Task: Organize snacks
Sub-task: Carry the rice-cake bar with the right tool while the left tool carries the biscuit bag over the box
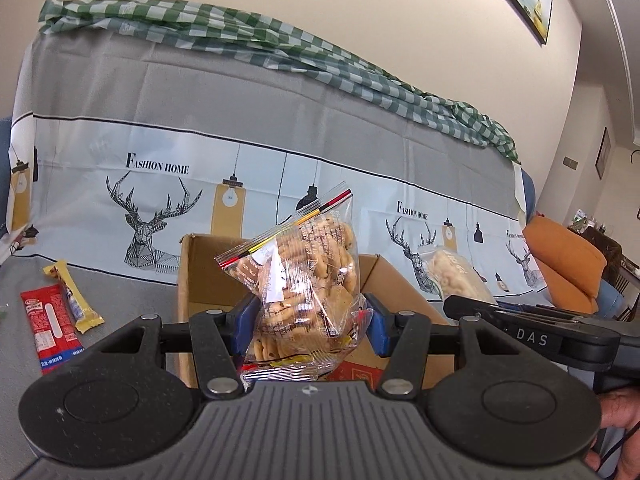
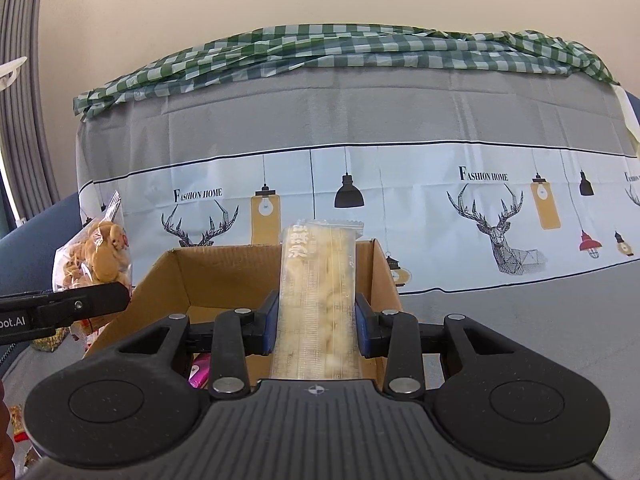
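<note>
My left gripper [image 1: 308, 322] is shut on a clear zip bag of brown biscuits [image 1: 304, 276] and holds it upright above the open cardboard box [image 1: 192, 272]. My right gripper [image 2: 317, 320] is shut on a long clear pack of pale puffed snacks [image 2: 318, 276], held upright over the same box [image 2: 176, 276]. The right gripper [image 1: 532, 330] with its pack [image 1: 456, 276] shows at the right of the left wrist view. The left gripper [image 2: 72, 306] with the biscuit bag [image 2: 100, 256] shows at the left of the right wrist view. A pink packet [image 2: 200, 372] lies in the box.
A red sachet [image 1: 50, 326] and a yellow wrapped bar [image 1: 74, 296] lie on the grey cloth left of the box. A sofa back draped in a deer-print cover [image 1: 160, 200] rises behind. An orange cushion [image 1: 564, 264] sits at the right.
</note>
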A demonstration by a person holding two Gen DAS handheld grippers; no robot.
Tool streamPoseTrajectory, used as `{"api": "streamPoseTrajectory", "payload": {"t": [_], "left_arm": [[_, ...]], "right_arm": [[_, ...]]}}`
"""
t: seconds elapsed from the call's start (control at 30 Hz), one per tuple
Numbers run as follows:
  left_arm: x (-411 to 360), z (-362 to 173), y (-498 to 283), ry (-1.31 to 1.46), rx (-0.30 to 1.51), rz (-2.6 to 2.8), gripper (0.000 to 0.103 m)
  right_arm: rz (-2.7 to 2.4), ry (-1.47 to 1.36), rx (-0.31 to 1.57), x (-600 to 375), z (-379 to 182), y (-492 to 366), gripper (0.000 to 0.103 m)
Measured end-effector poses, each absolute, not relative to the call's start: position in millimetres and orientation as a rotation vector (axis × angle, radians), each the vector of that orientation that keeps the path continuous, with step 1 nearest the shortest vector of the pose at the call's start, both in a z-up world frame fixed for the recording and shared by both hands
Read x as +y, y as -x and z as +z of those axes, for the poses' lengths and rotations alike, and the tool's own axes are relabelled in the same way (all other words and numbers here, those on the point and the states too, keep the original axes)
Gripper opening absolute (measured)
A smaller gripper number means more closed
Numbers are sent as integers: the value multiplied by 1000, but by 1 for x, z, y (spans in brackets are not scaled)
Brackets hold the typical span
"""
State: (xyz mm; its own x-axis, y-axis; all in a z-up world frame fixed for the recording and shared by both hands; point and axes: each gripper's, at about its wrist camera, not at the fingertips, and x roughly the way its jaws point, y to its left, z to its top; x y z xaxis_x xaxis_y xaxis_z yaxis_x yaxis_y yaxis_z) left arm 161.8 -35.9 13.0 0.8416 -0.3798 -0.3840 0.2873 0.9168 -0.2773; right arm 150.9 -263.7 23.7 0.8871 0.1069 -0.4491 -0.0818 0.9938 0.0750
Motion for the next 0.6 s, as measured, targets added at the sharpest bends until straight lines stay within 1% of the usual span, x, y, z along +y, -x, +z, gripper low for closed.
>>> {"api": "streamPoseTrajectory", "payload": {"t": [0.6], "left_arm": [[-35, 12, -163, 210, 461, -350, 60]], "right_arm": [[110, -30, 474, -261, 23, -154, 38]]}}
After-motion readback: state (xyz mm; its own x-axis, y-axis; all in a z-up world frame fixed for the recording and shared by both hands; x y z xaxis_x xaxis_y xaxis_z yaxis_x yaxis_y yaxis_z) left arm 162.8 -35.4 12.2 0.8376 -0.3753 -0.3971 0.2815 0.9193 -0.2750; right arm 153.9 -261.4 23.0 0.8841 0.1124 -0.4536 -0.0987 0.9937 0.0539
